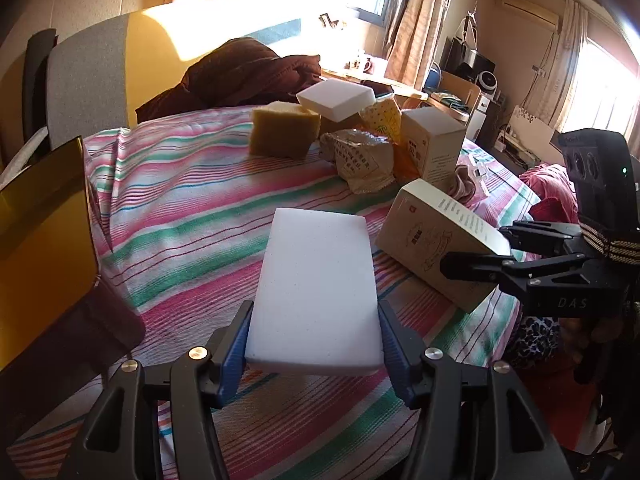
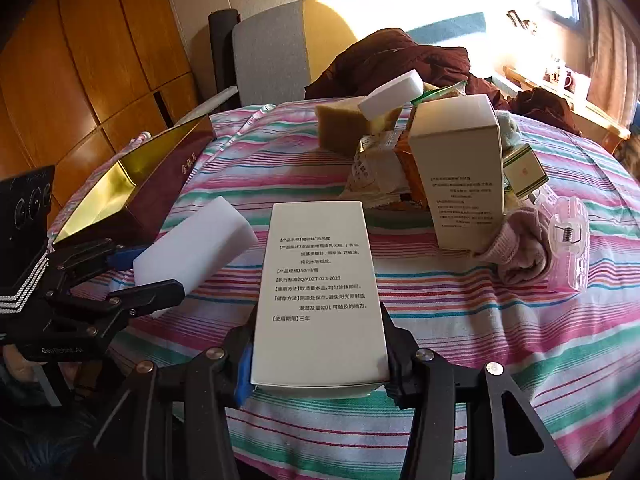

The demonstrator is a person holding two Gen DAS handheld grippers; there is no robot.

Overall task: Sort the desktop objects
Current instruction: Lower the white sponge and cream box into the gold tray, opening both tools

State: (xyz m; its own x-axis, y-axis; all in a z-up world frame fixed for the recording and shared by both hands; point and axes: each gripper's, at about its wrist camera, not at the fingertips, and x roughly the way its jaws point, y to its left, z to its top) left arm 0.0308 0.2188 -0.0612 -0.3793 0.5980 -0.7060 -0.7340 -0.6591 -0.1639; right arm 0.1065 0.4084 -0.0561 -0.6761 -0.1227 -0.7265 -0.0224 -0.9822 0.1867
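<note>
Left wrist: left gripper (image 1: pixel 314 354) clamps sponge (image 1: pixel 316 292); right gripper (image 2: pixel 320 368) clamps carton (image 2: pixel 320 292). Carry sponge left, level, clearing gold box (image 2: pixel 120 192) rim.

You have a white foam block (image 1: pixel 316 288) lying flat at the lower centre of the left wrist view, and a cream carton (image 2: pixel 320 292) printed with black text at the centre of the right wrist view. Upper right of centre, the pile (image 2: pixel 420 152) holds a tan sponge (image 2: pixel 340 128), another white block (image 2: pixel 390 96) and an upright carton (image 2: pixel 460 172).
</note>
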